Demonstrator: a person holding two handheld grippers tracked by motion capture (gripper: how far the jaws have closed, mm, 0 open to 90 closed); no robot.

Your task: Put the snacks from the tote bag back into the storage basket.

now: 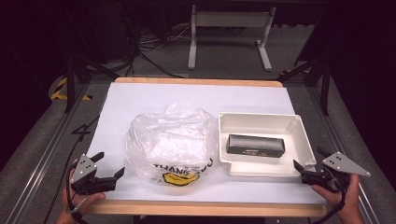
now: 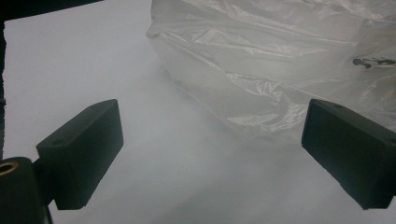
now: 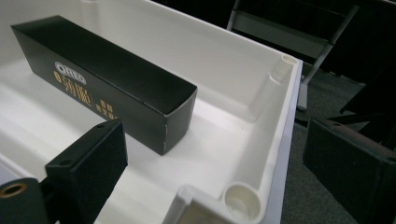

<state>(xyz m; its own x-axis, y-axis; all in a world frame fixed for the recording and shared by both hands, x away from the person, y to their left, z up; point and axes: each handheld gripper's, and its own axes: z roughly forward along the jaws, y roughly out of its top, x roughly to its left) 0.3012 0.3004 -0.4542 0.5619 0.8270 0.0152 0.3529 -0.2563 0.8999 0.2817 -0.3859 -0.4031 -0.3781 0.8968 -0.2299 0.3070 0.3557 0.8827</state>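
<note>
- The right gripper (image 1: 306,169) is held at the near right corner of the white tray (image 1: 303,135), its jaws wide apart and with nothing between them.
- In the right gripper view one jaw stands over the inside of the tray (image 3: 280,121) and the other outside it, so the tray's corner wall lies between the two jaws.
- The black box (image 1: 255,145) lies flat on the tray floor, just ahead of the right gripper and to its left; in the right gripper view the near end of the box (image 3: 107,79) is close beside the left jaw, not touching.
- The left gripper (image 1: 108,168) is also wide open and empty, low over the white surface (image 1: 140,98).
- A crumpled clear plastic bag (image 1: 170,142) lies ahead of the left gripper to its right; in the left gripper view the bag (image 2: 261,56) partly stands behind the right jaw.
- The bag sits just beside the tray, between the two grippers.
</note>
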